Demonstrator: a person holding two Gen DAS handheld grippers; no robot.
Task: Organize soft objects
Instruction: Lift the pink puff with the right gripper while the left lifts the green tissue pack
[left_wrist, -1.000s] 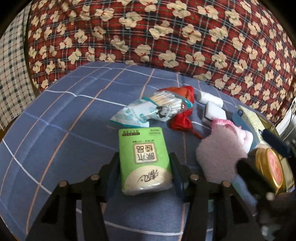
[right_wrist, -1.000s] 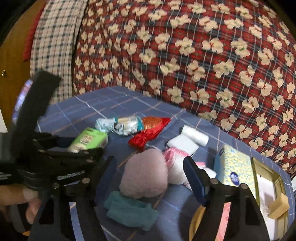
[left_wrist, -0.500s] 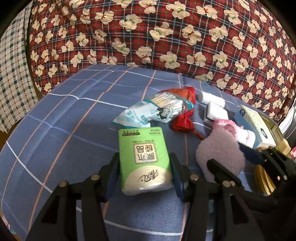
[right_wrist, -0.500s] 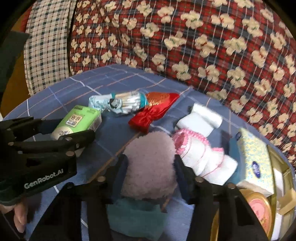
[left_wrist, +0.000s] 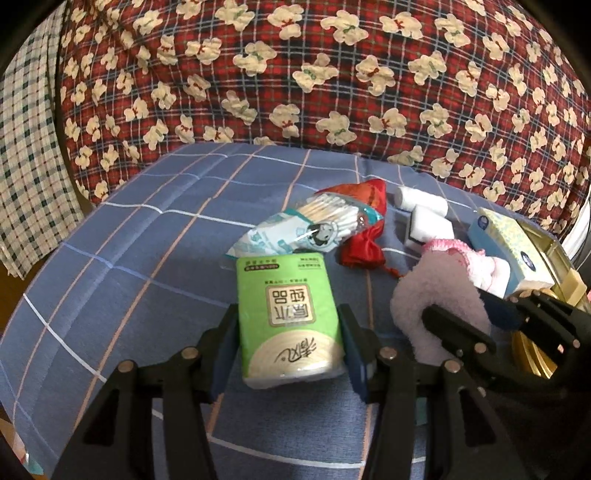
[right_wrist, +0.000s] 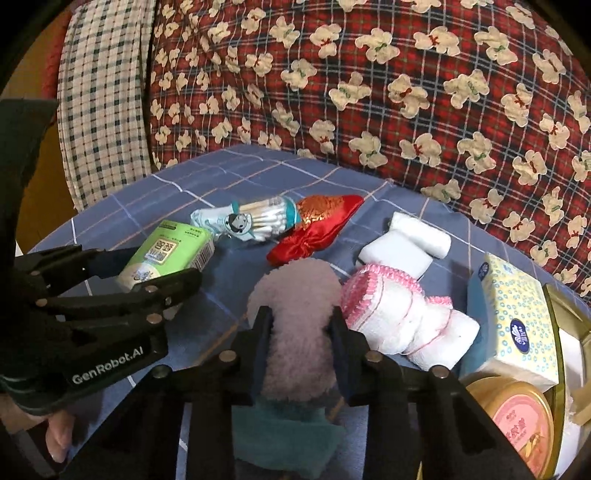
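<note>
My left gripper (left_wrist: 288, 347) is shut on a green tissue pack (left_wrist: 286, 314), which also shows in the right wrist view (right_wrist: 166, 254). My right gripper (right_wrist: 299, 332) is shut on a fluffy lilac puff (right_wrist: 295, 314) that rests on the blue checked cloth (left_wrist: 129, 258); the puff also shows in the left wrist view (left_wrist: 439, 291). A teal cloth (right_wrist: 288, 435) lies under the puff. A pink-and-white rolled sock (right_wrist: 402, 317) lies just right of the puff.
A cotton swab bag (right_wrist: 251, 218), a red satin pouch (right_wrist: 314, 229) and white rolls (right_wrist: 406, 240) lie beyond. A yellow tissue box (right_wrist: 517, 317) and a round tin (right_wrist: 513, 421) sit in a gold box (right_wrist: 569, 314) at the right. A red patterned quilt (right_wrist: 369, 74) rises behind.
My right gripper has moved forward onto the lilac puff and its jaws have closed on it. The left gripper has stayed on the green tissue pack.
</note>
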